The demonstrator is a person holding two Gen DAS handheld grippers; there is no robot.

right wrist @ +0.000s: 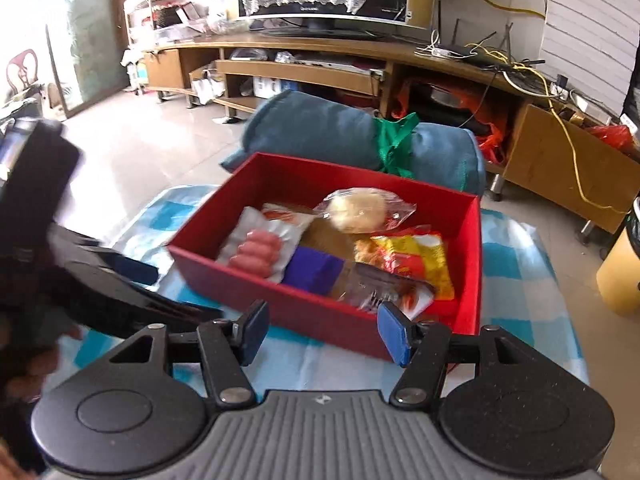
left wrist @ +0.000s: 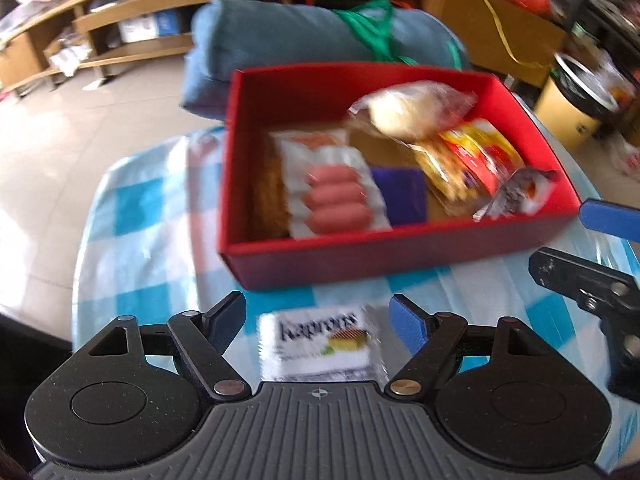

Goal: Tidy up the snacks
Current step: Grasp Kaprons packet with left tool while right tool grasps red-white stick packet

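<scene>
We hold our left gripper (left wrist: 318, 322) tilted down over the near part of the bench (left wrist: 140, 216), which is covered by a blue-and-white checked cloth. Its jaws are spread wide, and a small white snack packet (left wrist: 320, 346) with dark lettering and a picture of a layered cake lies flat on the cloth between them; the blue pads (left wrist: 408, 326) stand clear of it on both sides, touching nothing.

Just beyond the packet sits the red box (left wrist: 400, 252), open at the top. Inside it, on the left, a clear pack of pink sausages (left wrist: 338, 198) lies against a brown biscuit-like slab. A purple packet (left wrist: 400, 196) lies beside the sausages toward the middle. At the far right a pale round bun in clear wrap (left wrist: 404, 110) rests on top of a yellow-and-red packet (left wrist: 476, 160), and a small crinkled wrapper (left wrist: 516, 194) leans at the near right corner.

Our right gripper (right wrist: 322, 332) hovers at the near edge of the red box (right wrist: 280, 312), toward its right end. Its jaws are parted with nothing between them, the pads free of the box wall and of the crinkled wrapper (right wrist: 384, 284) just beyond them. In the left wrist view this gripper shows at the right edge, close beside the box.

Behind the box, a rolled blue cushion (right wrist: 320, 132) tied with a green strap lies against the far edge of the bench.
</scene>
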